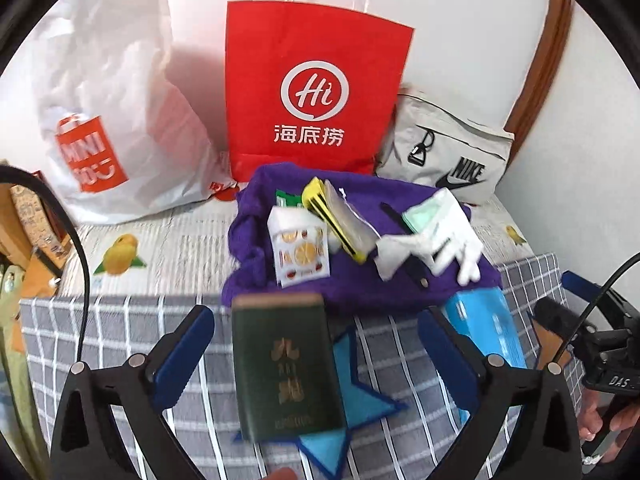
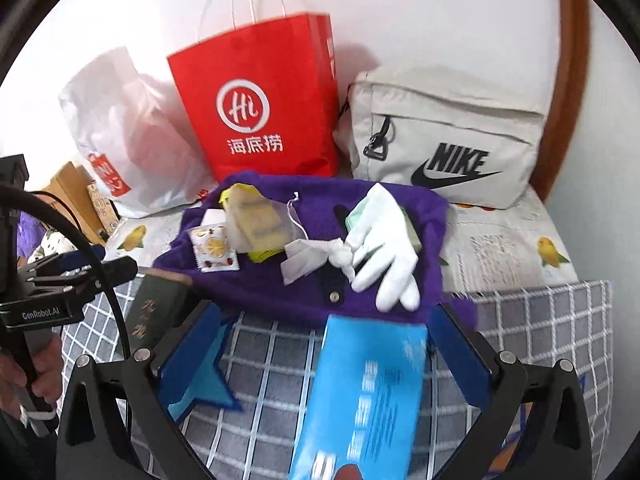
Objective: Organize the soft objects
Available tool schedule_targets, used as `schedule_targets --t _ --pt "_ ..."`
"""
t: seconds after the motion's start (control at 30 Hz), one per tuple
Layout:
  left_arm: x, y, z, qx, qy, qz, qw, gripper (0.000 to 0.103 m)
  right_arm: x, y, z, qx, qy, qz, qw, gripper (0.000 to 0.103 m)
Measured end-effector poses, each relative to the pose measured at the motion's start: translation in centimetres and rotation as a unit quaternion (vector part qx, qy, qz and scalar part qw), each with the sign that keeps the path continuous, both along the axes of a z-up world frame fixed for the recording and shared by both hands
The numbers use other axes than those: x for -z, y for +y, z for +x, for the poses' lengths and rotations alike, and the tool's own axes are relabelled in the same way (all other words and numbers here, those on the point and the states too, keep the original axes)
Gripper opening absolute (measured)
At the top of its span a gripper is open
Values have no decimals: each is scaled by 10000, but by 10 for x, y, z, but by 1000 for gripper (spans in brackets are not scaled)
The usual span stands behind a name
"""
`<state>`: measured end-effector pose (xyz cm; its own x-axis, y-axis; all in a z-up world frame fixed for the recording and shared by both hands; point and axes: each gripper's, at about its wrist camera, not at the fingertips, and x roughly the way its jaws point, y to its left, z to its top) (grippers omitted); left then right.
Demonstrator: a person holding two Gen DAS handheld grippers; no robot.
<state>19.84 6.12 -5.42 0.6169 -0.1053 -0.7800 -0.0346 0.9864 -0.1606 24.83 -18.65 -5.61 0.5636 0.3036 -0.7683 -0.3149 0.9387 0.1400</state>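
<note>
Three bags, white plastic point(image 1: 104, 120), red paper point(image 1: 316, 92) and grey Nike point(image 2: 444, 136), stand against the wall, likely as sorting containers. The purple cloth point(image 2: 280, 280) on the bed gathers white gloves point(image 2: 384, 248) and packets. Each hand-held gripper, left point(image 1: 316, 356) and right point(image 2: 324, 356), gapes wide, gripping nothing; a green booklet point(image 1: 284, 368) and blue pack point(image 2: 368, 392) lie loose between the fingers.
</note>
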Motion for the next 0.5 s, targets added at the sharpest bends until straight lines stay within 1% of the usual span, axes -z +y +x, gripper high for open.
schedule_targets --t 0.2,0.33,0.5 --pt "-12 -14 -54 -71 -101 -31 9999 103 -23 -17 -58 235 -230 43 9994 103" --pt "-17 -26 -84 -104 -127 34 9999 103 -34 -27 -95 314 -318 30 9990 103" --pt "-22 -42 -112 -86 -90 293 9995 103 -46 -40 -134 375 -450 -25 9983 103"
